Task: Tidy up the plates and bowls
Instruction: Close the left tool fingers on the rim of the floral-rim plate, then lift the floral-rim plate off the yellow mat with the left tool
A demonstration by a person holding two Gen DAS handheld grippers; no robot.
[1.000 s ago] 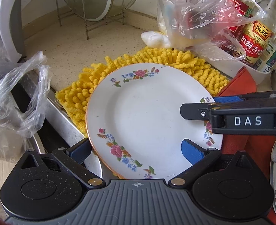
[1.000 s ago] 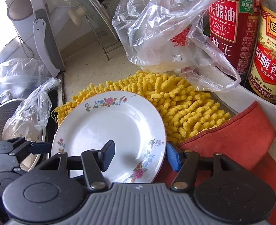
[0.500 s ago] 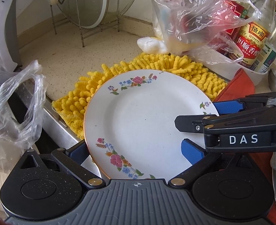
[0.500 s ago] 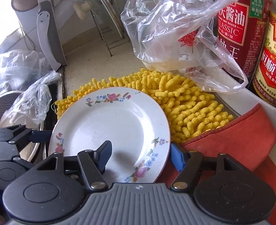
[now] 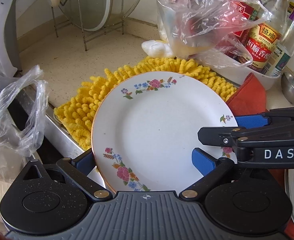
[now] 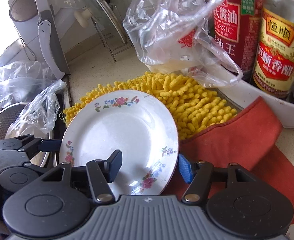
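Note:
A white plate (image 5: 156, 128) with flower sprays on its rim lies tilted, its far edge on a yellow shaggy cloth (image 5: 83, 112). My left gripper (image 5: 144, 161) stands wide at the plate's near left rim, with one blue pad below the edge and the other over the face. My right gripper (image 6: 149, 167) straddles the right rim (image 6: 174, 160). Its black finger (image 6: 115, 164) is over the face and its blue pad (image 6: 183, 170) outside the edge. Its jaws are closing with the rim between them, and no pad visibly presses. It also shows as my right gripper (image 5: 218, 128) in the left wrist view.
A red cloth (image 5: 248, 98) lies right of the plate. Behind it stand a white tub (image 5: 266, 76) of sauce bottles and a plastic bag (image 5: 198, 24). A glass lid in a wire rack (image 5: 91, 6) stands at the back. A sink with a metal bowl (image 6: 5, 120) lies left.
The right gripper's jaws widened a little, then narrowed again around the plate's rim. Its finger sits slightly lower over the plate in the left wrist view. The plate has stayed put.

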